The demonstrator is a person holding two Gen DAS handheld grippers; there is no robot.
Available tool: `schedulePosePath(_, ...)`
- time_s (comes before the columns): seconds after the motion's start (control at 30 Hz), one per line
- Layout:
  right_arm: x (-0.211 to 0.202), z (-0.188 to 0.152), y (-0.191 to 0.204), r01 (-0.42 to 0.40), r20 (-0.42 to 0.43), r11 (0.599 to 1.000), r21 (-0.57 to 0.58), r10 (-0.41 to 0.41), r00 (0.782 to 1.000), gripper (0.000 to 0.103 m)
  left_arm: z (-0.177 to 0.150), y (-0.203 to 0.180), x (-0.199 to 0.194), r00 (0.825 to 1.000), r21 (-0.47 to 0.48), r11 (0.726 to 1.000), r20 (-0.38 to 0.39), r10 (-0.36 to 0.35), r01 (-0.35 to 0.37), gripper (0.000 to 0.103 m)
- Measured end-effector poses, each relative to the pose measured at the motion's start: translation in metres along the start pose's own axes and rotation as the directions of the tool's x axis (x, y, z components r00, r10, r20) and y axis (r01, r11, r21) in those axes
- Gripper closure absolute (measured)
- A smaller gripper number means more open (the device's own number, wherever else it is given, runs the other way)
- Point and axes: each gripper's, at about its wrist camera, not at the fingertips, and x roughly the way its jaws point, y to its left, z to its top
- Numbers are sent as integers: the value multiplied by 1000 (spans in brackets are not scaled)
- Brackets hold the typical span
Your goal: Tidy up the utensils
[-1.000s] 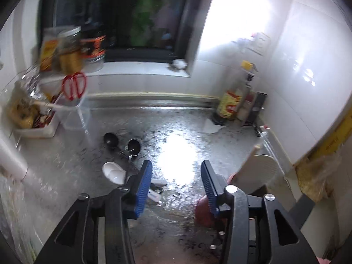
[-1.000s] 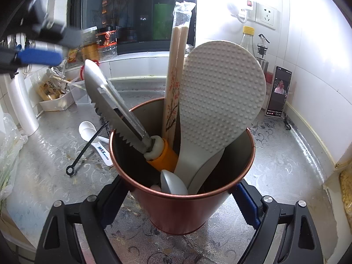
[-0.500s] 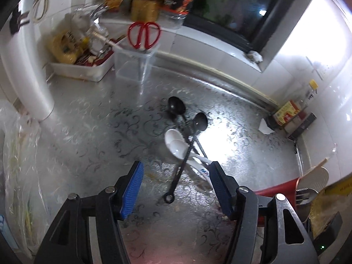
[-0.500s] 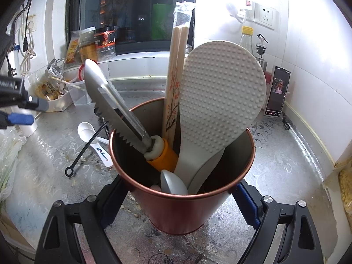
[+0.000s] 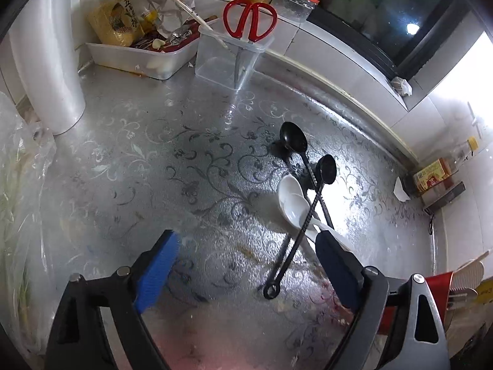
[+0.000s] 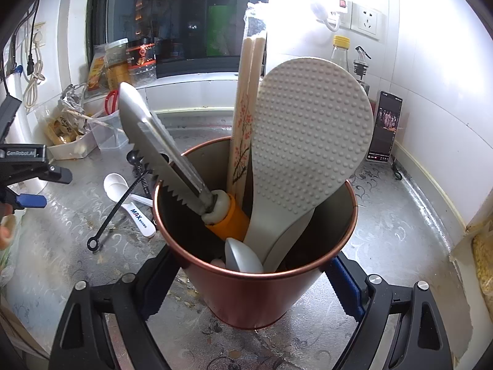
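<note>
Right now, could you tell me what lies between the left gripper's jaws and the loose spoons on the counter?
Only bare patterned counter, as the left wrist view shows. The open left gripper holds nothing; its jaws have just been opening, and the black spoons and white spoons lie just ahead.

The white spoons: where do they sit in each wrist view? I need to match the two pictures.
Left wrist: white spoons right of centre on the counter, under the crossed black spoons.
Right wrist: white spoons lower left, just left of the copper cup.
Shared landmark: red scissors in the clear box by the window.
</note>
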Motion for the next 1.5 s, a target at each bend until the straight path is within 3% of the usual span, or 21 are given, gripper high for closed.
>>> schedulePosePath(0.2,2,1,0,-1,-4,1000,-3,1,1000,12,14,-2,24,999,-7,999,-39,-35,34,12)
schedulePosePath(0.43,2,2,0,-3,-5,1000,-10,3,1000,12,25,-11,52,996,-16,1000,-88,-15,14,14)
schedulePosePath(0.57,2,2,0,-1,-5,1000,-11,1,1000,12,28,-16,69,992,-16,999,-115,-50,48,44)
schedulePosePath(0.8,2,2,0,0,-5,1000,-11,0,1000,12,29,-24,85,988,-23,994,-116,-106,104,68)
schedulePosePath(0.97,2,2,0,0,-4,1000,-13,0,1000,12,31,-24,91,990,-38,995,-108,-92,89,94)
schedulePosePath(1.17,2,2,0,0,-3,1000,-17,0,1000,12,24,-8,80,992,-91,993,-88,-86,78,95)
schedulePosePath(1.5,5,5,2,13,-5,1000,-22,-13,1000,11,0,10,65,986,-128,988,-131,-101,84,95)
